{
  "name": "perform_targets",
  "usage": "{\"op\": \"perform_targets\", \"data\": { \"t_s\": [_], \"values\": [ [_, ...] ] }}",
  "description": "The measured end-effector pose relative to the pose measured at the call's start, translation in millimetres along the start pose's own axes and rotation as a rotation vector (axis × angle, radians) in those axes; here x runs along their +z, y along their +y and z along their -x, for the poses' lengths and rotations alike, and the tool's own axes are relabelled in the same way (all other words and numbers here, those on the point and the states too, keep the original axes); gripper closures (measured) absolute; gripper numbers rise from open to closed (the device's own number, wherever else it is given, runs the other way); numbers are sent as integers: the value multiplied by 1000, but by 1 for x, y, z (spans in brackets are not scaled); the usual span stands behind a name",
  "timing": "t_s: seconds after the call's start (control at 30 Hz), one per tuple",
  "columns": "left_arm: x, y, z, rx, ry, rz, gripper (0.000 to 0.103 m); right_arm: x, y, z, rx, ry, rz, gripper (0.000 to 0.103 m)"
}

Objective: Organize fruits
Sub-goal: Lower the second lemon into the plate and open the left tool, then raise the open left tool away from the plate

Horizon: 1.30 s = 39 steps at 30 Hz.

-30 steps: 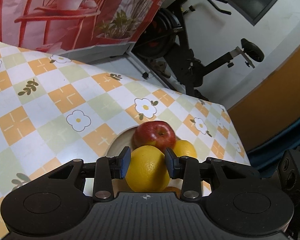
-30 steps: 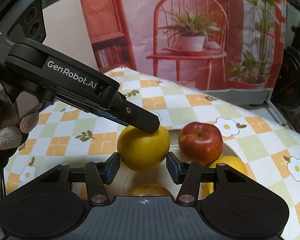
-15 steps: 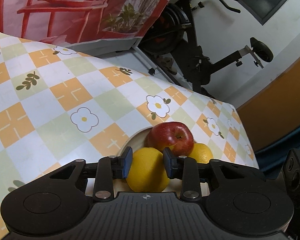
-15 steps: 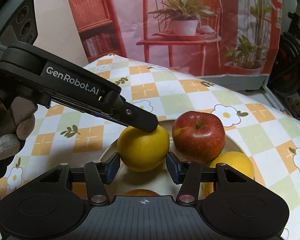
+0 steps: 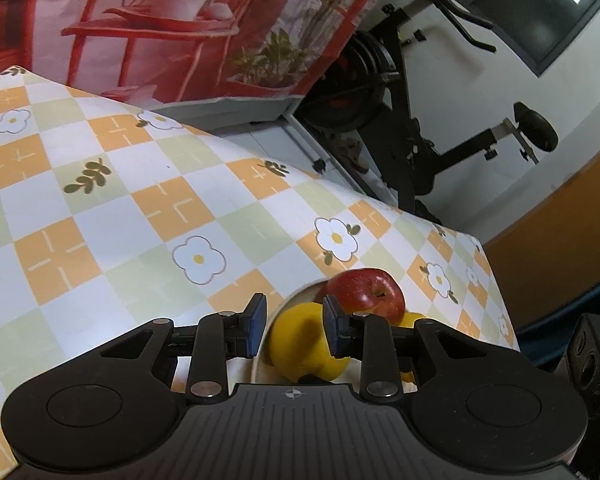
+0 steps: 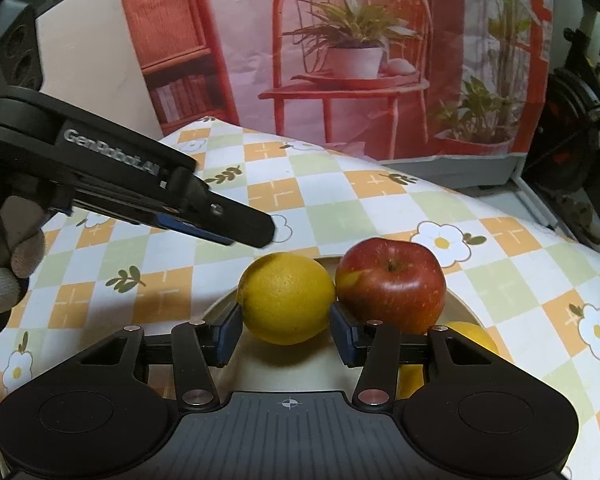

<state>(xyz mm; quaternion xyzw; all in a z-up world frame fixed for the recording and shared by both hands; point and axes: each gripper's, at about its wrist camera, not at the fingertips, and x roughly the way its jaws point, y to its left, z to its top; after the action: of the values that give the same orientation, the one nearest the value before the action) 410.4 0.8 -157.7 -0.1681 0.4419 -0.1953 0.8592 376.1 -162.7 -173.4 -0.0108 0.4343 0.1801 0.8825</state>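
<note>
Yellow lemon (image 6: 286, 298) sits upright in a shallow pale plate (image 6: 458, 306), at approx. 10 o'clock of the plate in the right wrist view. Red apple (image 6: 390, 284), stem dimple up, touches it at its 3 o'clock. An orange (image 6: 474, 338) lies at the apple's 5 o'clock, mostly hidden. In the left wrist view, lemon (image 5: 300, 344) is nearest, w/ apple (image 5: 366, 294) at its 1 o'clock.

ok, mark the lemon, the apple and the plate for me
lemon (image 6: 286, 298): right wrist view, middle of its peel.
apple (image 6: 390, 286): right wrist view, front of the red skin.
plate (image 6: 458, 304): right wrist view, bare right rim.
</note>
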Motion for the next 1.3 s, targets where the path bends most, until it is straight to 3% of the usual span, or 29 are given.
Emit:
{"op": "perform_targets", "data": {
  "t_s": [0.27,0.6,0.77,1.3],
  "values": [
    [-6,0,19,27,-34,-2,72,-1,6,8,8,2,-7,58],
    [-29,-21,66,106,-113,-64,71,-18,11,64,0,-130,-28,58],
    [-53,-33,88,150,-146,-97,71,-49,8,96,-20,-201,-73,58],
    [-139,-60,125,205,-173,-177,71,-162,9,152,-116,-300,-142,58]
  ]
}}
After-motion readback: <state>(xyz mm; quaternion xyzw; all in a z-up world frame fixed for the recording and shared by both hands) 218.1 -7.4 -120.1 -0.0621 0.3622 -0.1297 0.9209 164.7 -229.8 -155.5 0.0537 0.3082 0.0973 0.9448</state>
